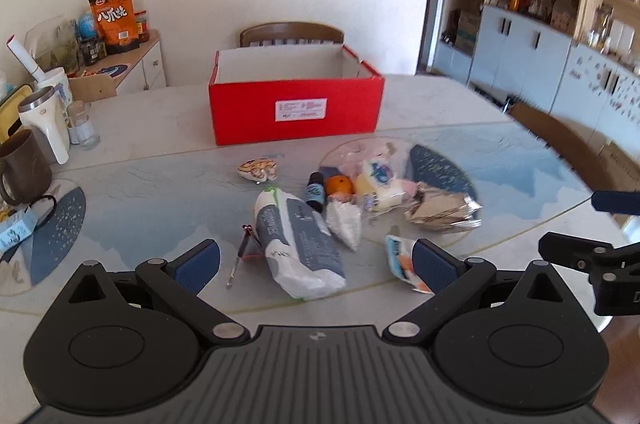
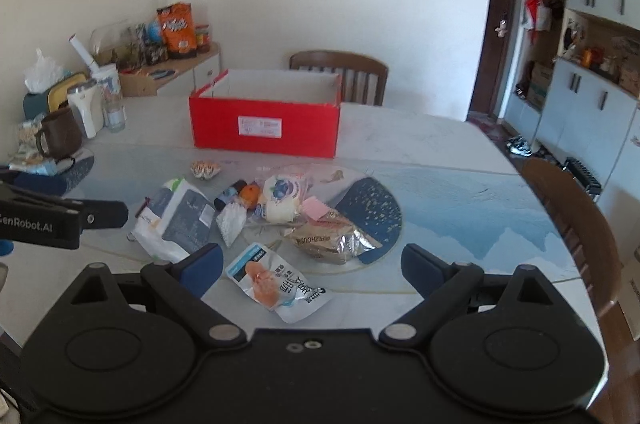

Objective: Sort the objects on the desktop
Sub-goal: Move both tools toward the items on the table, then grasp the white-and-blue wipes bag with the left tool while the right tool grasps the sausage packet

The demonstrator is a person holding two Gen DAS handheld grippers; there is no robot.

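An empty red box (image 1: 296, 113) (image 2: 266, 127) stands at the far middle of the table. In front of it lies a pile: a grey-white pack (image 1: 298, 246) (image 2: 176, 220), a small dark bottle (image 1: 315, 189), an orange fruit (image 1: 339, 185) (image 2: 251, 193), a blueberry-print packet (image 1: 380, 183) (image 2: 282, 201), a foil bag (image 1: 444, 212) (image 2: 332, 236) and a striped shell (image 1: 258, 169) (image 2: 205, 168). My left gripper (image 1: 316, 264) hangs open above the pack. My right gripper (image 2: 312, 266) is open over a white snack sachet (image 2: 278, 288) (image 1: 402, 264).
A brown mug (image 1: 24, 167) (image 2: 60, 133), a white kettle (image 1: 46, 123) and a glass (image 1: 86, 125) crowd the table's left end. Nail clippers (image 1: 244, 254) lie left of the pack. Wooden chairs stand behind the box (image 2: 340, 71) and at the right (image 2: 572, 220).
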